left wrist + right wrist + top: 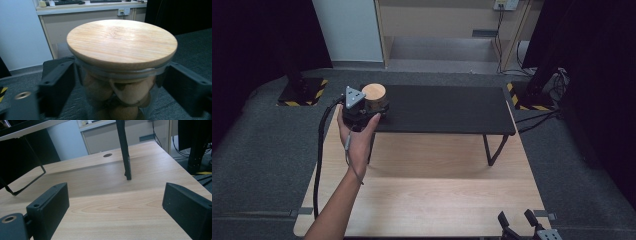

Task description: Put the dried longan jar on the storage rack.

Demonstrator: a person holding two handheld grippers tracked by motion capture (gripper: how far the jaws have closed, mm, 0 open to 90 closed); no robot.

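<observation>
1. A clear glass jar [120,100] with a round, pale wooden lid [122,42] stands at the left end of a long black raised shelf [447,112], which rests on thin black metal legs [492,150] over a light wooden surface [432,200].
2. Through the glass, the left gripper view shows the jar packed with rounded tan pieces that look like cork [127,93].
3. The left hand-held gripper [362,111], dark with a grey three-cornered plate on top, is held level at the jar by the person's left hand [357,137], whose forearm reaches in from the bottom of the high view.
4. In the left gripper view, its two black jaws stand on either side of the jar just below the lid. They sit slightly apart from the glass rather than pressed on it, so the jar stands on the shelf between open jaws.
5. A black cable [319,160] trails from the left hand-held gripper down along the left edge of the surface.
6. The right hand-held gripper [518,222] sits low at the near right corner of the surface, well apart from the jar.
7. In the right gripper view, its jaws stand wide apart with nothing between them, above bare wood, looking towards one of the shelf's legs [125,150].
8. Grey carpet [262,165] surrounds the surface, and black stand bases with yellow-black hazard tape [304,92] sit on it beyond the shelf.
</observation>
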